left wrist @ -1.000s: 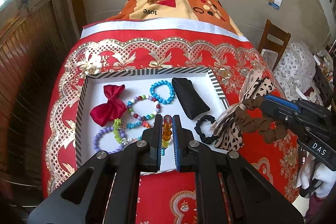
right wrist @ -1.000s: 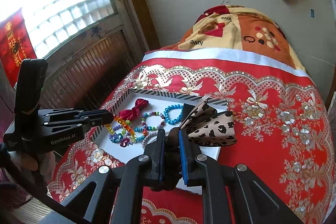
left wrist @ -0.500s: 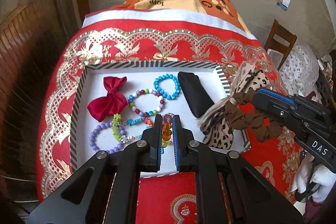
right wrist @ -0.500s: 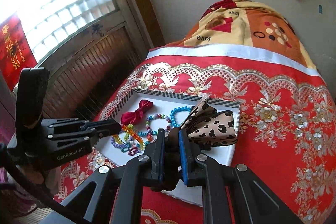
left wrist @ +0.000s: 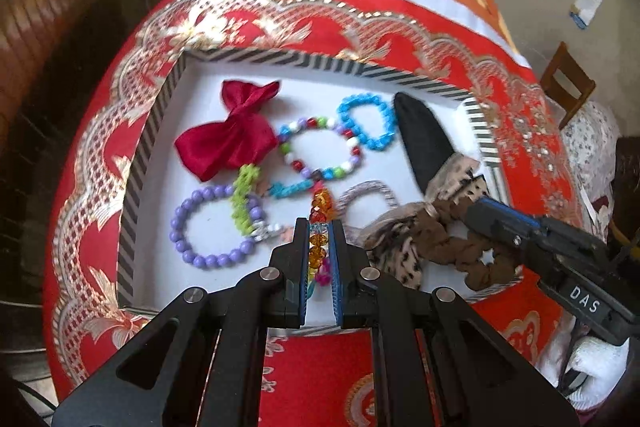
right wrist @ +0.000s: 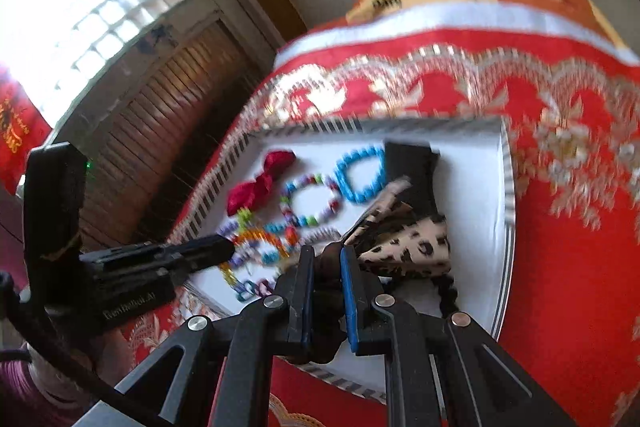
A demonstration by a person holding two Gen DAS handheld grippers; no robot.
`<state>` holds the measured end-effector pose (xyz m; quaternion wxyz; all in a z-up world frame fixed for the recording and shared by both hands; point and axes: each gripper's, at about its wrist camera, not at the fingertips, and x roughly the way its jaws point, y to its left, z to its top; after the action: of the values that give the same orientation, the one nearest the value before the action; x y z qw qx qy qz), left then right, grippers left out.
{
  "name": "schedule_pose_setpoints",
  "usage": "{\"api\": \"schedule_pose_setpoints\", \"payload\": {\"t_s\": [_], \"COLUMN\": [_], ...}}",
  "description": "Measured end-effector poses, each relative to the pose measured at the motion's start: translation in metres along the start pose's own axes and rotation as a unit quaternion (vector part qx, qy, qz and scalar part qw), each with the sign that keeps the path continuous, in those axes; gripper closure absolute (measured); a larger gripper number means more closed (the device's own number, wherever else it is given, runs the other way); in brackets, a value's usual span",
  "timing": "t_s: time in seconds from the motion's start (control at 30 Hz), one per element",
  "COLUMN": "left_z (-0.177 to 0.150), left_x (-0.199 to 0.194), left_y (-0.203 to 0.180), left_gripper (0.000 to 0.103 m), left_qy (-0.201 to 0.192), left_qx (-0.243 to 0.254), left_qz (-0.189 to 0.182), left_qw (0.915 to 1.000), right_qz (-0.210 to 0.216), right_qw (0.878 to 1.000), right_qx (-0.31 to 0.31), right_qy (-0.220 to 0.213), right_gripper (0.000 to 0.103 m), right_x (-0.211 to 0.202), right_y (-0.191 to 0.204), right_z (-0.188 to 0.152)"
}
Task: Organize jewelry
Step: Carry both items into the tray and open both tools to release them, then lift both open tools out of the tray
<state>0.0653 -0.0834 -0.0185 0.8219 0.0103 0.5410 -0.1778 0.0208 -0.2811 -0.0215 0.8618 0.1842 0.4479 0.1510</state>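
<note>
A white tray with a striped rim point(left wrist: 132, 219) holds a red bow point(left wrist: 232, 139), a multicoloured bead bracelet point(left wrist: 320, 151), a blue bead bracelet point(left wrist: 366, 123), a purple bead bracelet point(left wrist: 212, 223), a silver band point(left wrist: 368, 191) and a black pouch point(left wrist: 424, 135). My left gripper point(left wrist: 319, 227) is shut on an amber bead bracelet point(left wrist: 320, 205) over the tray's near side. My right gripper point(right wrist: 325, 255) is shut on a brown scrunchie with a leopard-print bow point(right wrist: 408, 243), low over the tray's right part; it also shows in the left wrist view point(left wrist: 440, 243).
The tray point(right wrist: 508, 187) sits on a red and gold cloth point(left wrist: 360, 39) over a table. A wooden chair point(left wrist: 568, 87) stands at the far right. A wooden door point(right wrist: 160, 131) and a bright window are to the left.
Both grippers have come down closer to the tray. The leopard-print scrunchie now hangs over the tray's right part, covering the black scrunchie seen earlier.
</note>
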Motion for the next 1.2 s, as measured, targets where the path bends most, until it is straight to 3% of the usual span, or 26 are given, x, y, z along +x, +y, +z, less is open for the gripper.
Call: {"api": "schedule_pose_setpoints", "payload": {"t_s": [0.17,0.37,0.53,0.7,1.2], "left_z": [-0.005,-0.007,-0.011,-0.016,-0.040], "left_x": [0.010,0.015,0.014,0.010,-0.035], "left_y": [0.010,0.019,0.022,0.018,-0.011], "left_gripper": [0.095,0.093,0.065,0.064,0.064], "left_qy": [0.012,0.014,0.005,-0.001,-0.065], "left_qx": [-0.012,-0.029,-0.041,-0.033,0.000], "left_qz": [0.016,0.029,0.035,0.049,0.067], "left_qw": [0.9997,0.9991,0.9985,0.9983,0.9956], "right_qz": [0.000,-0.030,-0.060,-0.076,-0.114], "right_qw": [1.000,0.999,0.997,0.996,0.993], "right_qx": [0.008,-0.006,-0.025,-0.030,-0.030], "right_qy": [0.024,0.043,0.037,0.026,-0.024], "right_gripper": [0.091,0.091,0.082,0.071,0.059], "right_x": [0.013,0.022,0.016,0.004,-0.036], "right_y": [-0.009,-0.017,-0.019,-0.018,0.021], "right_z": [-0.015,-0.025,-0.029,-0.031,-0.041]}}
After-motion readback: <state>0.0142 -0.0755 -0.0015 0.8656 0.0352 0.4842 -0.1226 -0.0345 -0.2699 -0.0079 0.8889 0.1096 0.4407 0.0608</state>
